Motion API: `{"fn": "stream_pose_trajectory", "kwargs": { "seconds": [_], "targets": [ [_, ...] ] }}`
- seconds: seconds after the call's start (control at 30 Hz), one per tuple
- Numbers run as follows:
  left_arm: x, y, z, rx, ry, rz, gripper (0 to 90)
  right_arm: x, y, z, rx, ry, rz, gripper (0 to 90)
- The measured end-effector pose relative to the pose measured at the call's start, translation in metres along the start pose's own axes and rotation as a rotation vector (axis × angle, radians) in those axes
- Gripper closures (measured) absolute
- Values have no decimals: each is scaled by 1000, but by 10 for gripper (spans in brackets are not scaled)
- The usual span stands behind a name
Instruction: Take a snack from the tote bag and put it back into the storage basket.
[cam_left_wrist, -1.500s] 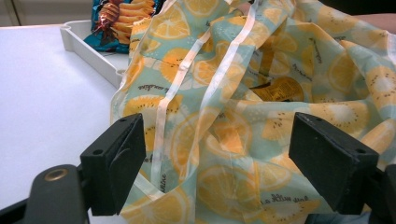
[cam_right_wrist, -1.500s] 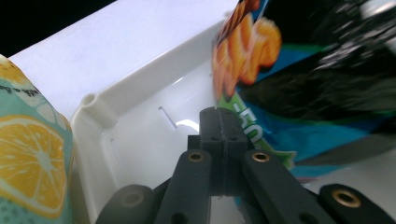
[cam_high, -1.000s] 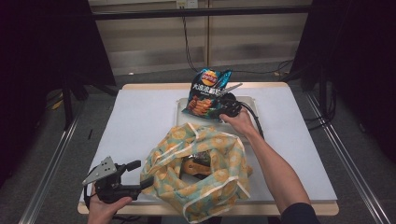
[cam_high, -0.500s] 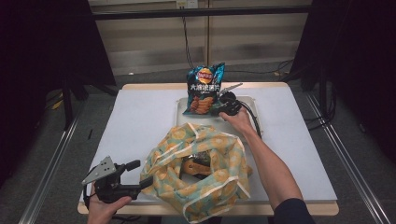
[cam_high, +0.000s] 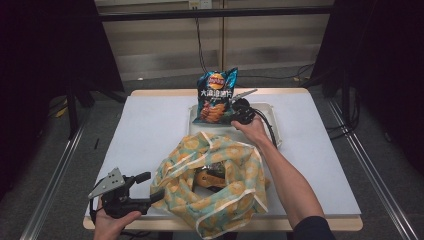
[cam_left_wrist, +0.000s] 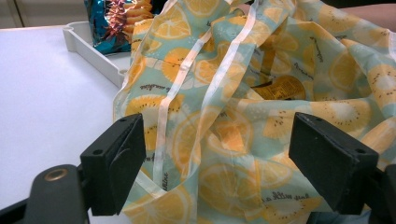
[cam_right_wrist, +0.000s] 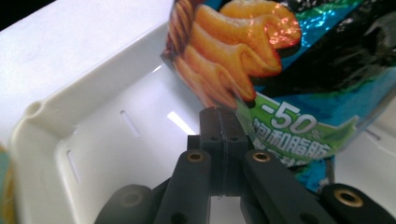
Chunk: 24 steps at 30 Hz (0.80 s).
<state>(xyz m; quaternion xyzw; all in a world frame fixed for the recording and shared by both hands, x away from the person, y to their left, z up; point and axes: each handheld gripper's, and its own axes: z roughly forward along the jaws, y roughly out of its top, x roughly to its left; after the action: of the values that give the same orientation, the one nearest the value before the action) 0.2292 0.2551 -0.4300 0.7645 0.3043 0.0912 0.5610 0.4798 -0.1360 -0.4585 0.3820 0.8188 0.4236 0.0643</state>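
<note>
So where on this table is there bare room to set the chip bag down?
Bare white tabletop lies left of the white plastic tray, and more to its right. The near middle is crowded by the orange-print fabric bag.

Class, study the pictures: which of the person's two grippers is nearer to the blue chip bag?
The right. The right gripper is shut on the chip bag at its lower edge, above the white tray. The left gripper stands open at the fruit-print bag, at the table's near edge.
</note>
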Motion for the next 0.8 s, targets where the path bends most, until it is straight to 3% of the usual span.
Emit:
{"fn": "stream_pose_trajectory", "kwargs": {
  "seconds": [0.23,0.47,0.8],
  "targets": [
    [-2,0,3,15,10,-4,191,8,1,-33,-105,6,-8,804],
    [-5,3,7,18,-5,7,231,29,-5,-68,-187,30,-29,725],
    [-9,12,20,22,-13,11,282,65,-22,-106,-228,87,-69,745]
  ]
}}
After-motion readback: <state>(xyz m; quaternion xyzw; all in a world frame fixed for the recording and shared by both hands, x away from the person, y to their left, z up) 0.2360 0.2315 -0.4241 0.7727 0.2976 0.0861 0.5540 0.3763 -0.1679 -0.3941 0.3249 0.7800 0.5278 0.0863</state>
